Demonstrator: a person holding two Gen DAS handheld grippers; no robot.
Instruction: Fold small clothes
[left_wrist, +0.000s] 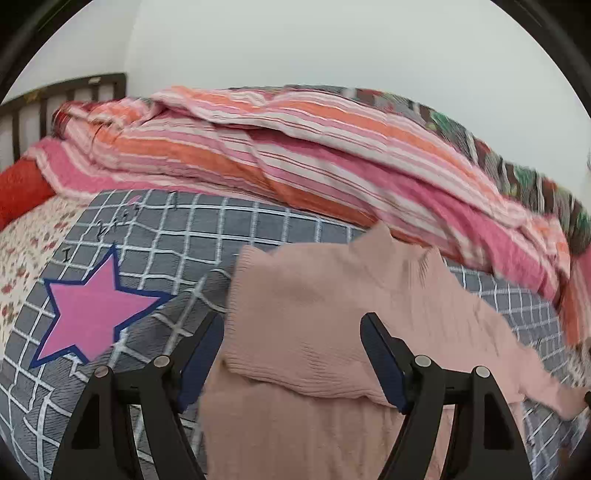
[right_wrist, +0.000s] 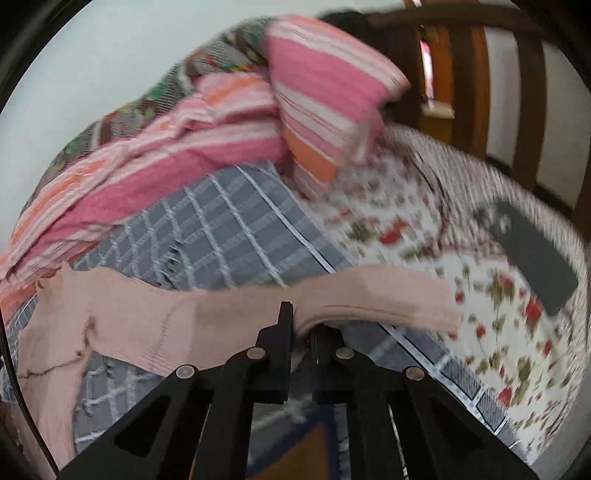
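Nearest, the right gripper (right_wrist: 295, 325) is clamped on a sleeve (right_wrist: 376, 295) of the pink sweater (left_wrist: 332, 314). The left gripper (left_wrist: 291, 350) hangs open above the sweater's folded body, its jaws wide and gripping nothing. The sweater lies on a grey checked sheet (left_wrist: 184, 236); a striped quilt (left_wrist: 277, 147) is heaped beyond. The sleeve probably wants carrying flat across the body, kept taut, without dragging the fold.

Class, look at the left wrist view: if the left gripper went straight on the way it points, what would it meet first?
Probably the pink knit garment: the open left gripper has it lying between and ahead of its fingers.
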